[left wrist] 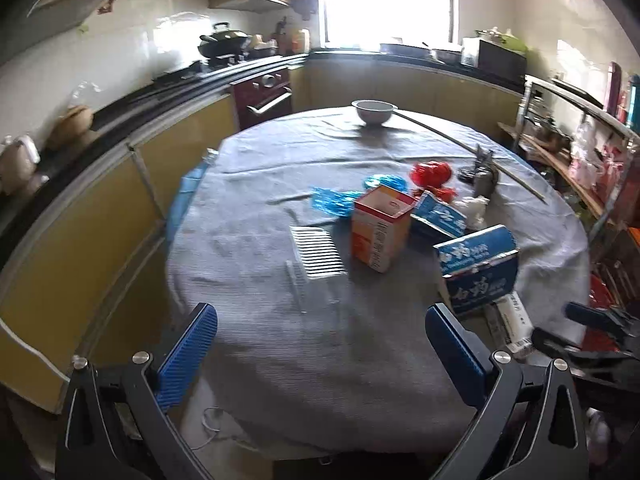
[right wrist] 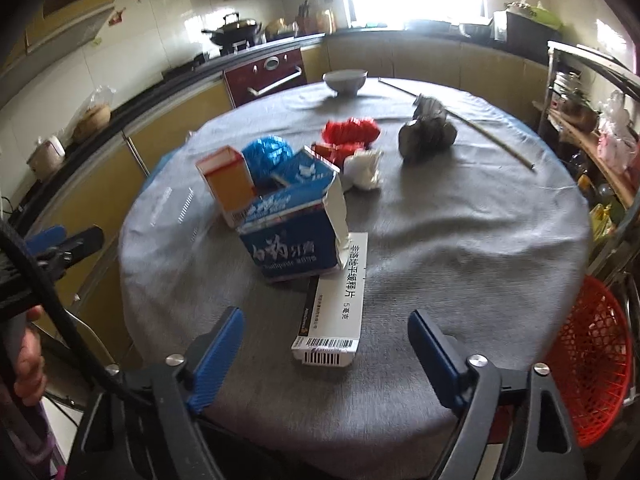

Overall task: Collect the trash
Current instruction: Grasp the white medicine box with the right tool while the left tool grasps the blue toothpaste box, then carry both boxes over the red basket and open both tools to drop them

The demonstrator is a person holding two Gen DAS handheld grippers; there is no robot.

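Trash lay clustered on the table [right wrist: 460, 240], all of it placed around the big blue box [right wrist: 294, 236]. An orange box [right wrist: 228, 184] stood just behind the blue box, a flat white box [right wrist: 334, 312] touched its near side, and a white paper wad [right wrist: 364, 170] and a red bag [right wrist: 352, 132] sat beyond it. Both the left tool [left wrist: 320, 344] and the right tool [right wrist: 326, 344] hovered with fingers spread wide, holding nothing. A red basket [right wrist: 592, 360] sat off to the blue box's right, past the table edge.
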